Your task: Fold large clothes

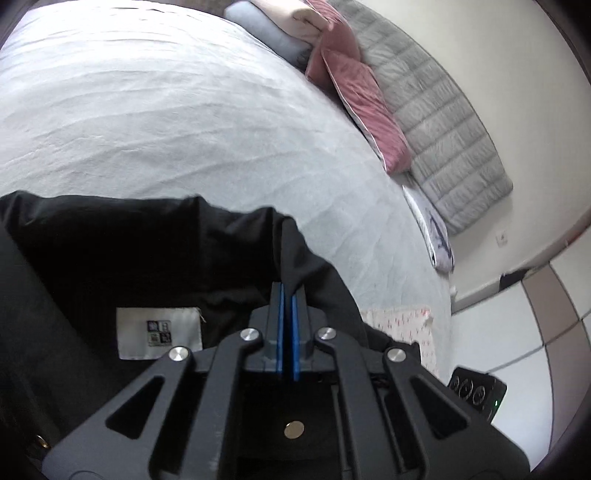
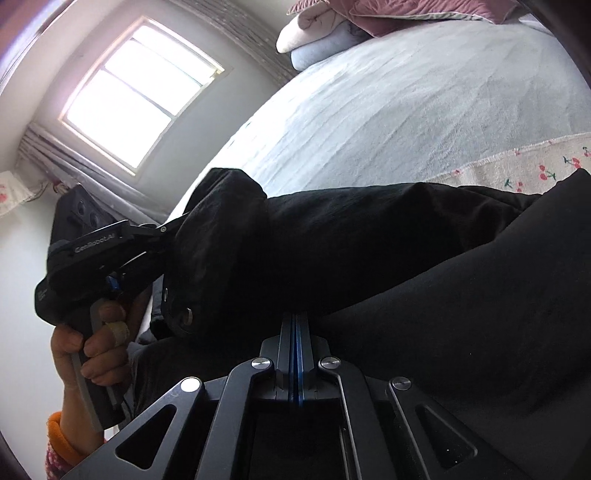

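Observation:
A large black garment (image 1: 110, 258) with a white label (image 1: 159, 332) hangs in front of me over the pale bed (image 1: 166, 110). My left gripper (image 1: 287, 291) is shut on a fold of its edge, the blue pads (image 1: 280, 314) nearly touching. The right wrist view shows the same garment (image 2: 369, 240) stretched between both grippers. My right gripper (image 2: 295, 319) is shut on its lower edge. At the left of that view, a hand (image 2: 96, 350) holds my left gripper (image 2: 166, 234), whose tips are buried in bunched cloth.
Folded clothes (image 1: 280, 33) and a pink pillow (image 1: 362, 99) lie at the bed's far end, beside a grey quilted pad (image 1: 443, 122) against the wall. A cherry-print cloth (image 2: 517, 166) lies on the bed. A window (image 2: 136, 96) is at the left. A black device (image 1: 476, 393) sits on the floor.

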`<state>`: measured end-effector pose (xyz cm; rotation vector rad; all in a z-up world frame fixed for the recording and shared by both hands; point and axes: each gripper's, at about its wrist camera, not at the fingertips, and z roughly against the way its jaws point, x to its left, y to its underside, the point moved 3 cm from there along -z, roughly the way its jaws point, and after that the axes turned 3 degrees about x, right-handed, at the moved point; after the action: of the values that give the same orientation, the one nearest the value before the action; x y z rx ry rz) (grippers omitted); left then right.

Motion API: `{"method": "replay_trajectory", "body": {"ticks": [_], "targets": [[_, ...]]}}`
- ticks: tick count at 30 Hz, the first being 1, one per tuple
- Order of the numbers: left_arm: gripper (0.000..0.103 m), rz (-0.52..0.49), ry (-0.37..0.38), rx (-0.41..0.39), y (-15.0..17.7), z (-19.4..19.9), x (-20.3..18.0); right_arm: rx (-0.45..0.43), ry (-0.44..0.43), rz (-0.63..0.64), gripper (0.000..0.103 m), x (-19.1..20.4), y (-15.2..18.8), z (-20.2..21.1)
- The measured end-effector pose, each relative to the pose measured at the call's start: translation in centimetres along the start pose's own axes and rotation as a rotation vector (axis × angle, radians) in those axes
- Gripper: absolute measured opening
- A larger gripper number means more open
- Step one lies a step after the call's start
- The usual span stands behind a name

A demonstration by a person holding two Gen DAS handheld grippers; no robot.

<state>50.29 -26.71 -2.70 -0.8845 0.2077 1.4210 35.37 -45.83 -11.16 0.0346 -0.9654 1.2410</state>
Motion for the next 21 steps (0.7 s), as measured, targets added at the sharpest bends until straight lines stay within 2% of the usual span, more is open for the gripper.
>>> {"method": "replay_trajectory", "body": {"ticks": [2, 3, 5, 6, 8, 9, 10, 12, 13, 15, 16, 18, 21], "targets": [[0.006, -0.007, -0.136, -0.065, -0.3, -0.5, 1.1, -0.03, -0.003, 0.021, 0.003, 0.4, -0.3, 0.4], [0.006, -0.014, -0.183, -0.046, -0.2, -1.1, 1.4, -0.043, -0.009, 0.02, 0.004, 0.5, -0.4, 0.7], [0.009, -0.005, -0.154, 0.023, 0.5, -1.9, 1.6, -0.063, -0.019, 0.009, 0.006, 0.2, -0.6, 1.3], [0.022, 0.001, -0.139, 0.039, 0.8, -1.8, 1.5, -0.076, -0.017, 0.002, 0.01, 0.0, -0.7, 1.8], [0.042, -0.009, -0.122, 0.047, 1.6, -0.6, 0.9, -0.093, 0.001, -0.005, 0.019, 0.1, -0.9, 2.5], [0.048, -0.029, -0.122, 0.037, 2.0, 0.3, 0.3, -0.104, 0.011, -0.006, 0.026, 0.3, -1.0, 3.1], [0.051, -0.057, -0.125, 0.027, 2.6, 1.8, -0.3, -0.117, 0.01, -0.005, 0.03, 0.7, -1.1, 3.7], [0.064, -0.094, -0.156, 0.021, 3.7, 4.5, -1.0, -0.143, 0.017, 0.005, 0.036, 1.8, -1.1, 4.9], [0.067, -0.122, -0.182, 0.03, 4.3, 5.9, -1.4, -0.15, 0.034, 0.009, 0.047, 2.6, -1.0, 5.3], [0.069, -0.184, -0.21, 0.038, 5.7, 9.2, -2.1, -0.148, 0.057, 0.029, 0.058, 4.4, -0.2, 6.8], [0.07, -0.205, -0.223, 0.033, 6.4, 10.9, -2.3, -0.139, 0.057, 0.04, 0.06, 5.0, 0.0, 7.2], [0.081, -0.247, -0.272, 0.005, 8.3, 15.1, -2.7, -0.11, 0.069, 0.055, 0.061, 6.4, 1.2, 9.1], [0.082, -0.295, -0.311, -0.033, 11.0, 21.1, -2.9, -0.102, 0.125, 0.07, 0.063, 8.2, 3.0, 12.4]]}}
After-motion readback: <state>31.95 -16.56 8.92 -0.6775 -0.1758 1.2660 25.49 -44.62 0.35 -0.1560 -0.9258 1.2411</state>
